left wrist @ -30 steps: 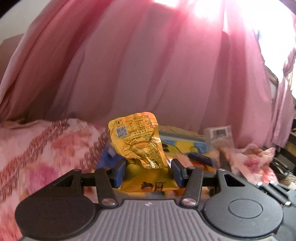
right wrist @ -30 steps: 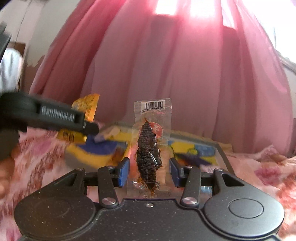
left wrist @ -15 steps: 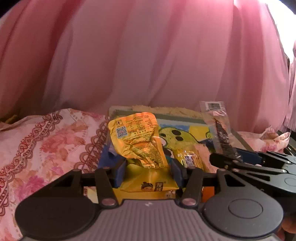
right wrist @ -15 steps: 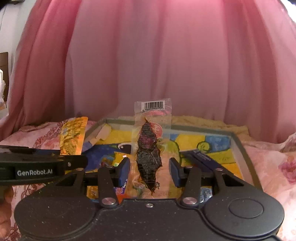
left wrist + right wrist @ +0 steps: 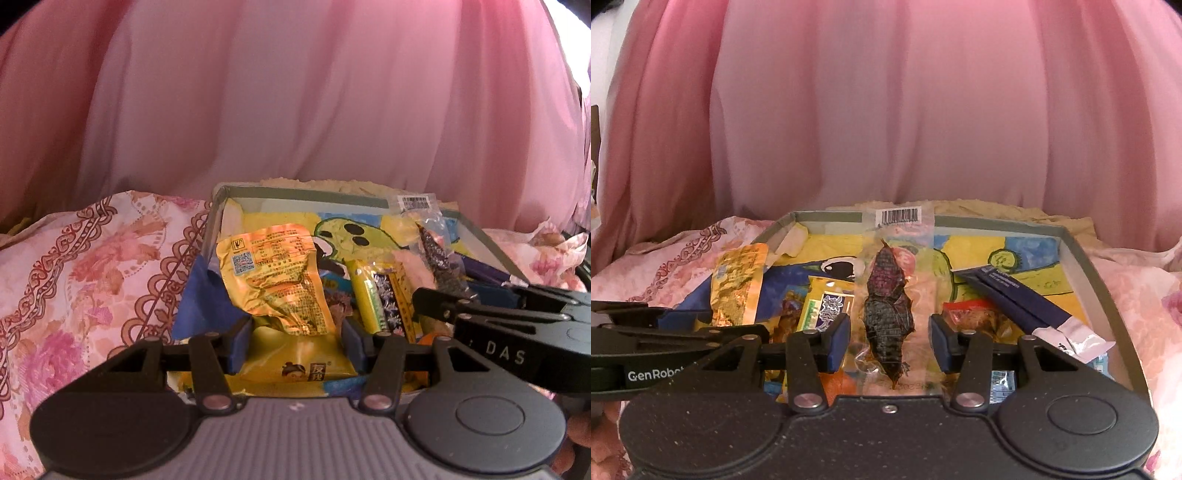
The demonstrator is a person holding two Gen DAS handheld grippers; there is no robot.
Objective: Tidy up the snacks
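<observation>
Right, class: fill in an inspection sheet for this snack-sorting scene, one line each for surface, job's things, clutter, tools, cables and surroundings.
Surface: floral pink bedding, with a box lying on it; cartoon-printed floor, grey rim.
Job's things: gold foil packet in the left tool; clear packet with a dark dried snack in the right tool; both held over the box.
Clutter: loose in the box, a yellow-green packet, dark blue sachets, a red-topped packet.
Tools: both shut on their packets, side by side.
Cables: nothing seen.
Surroundings: pink curtain behind the bed.
</observation>
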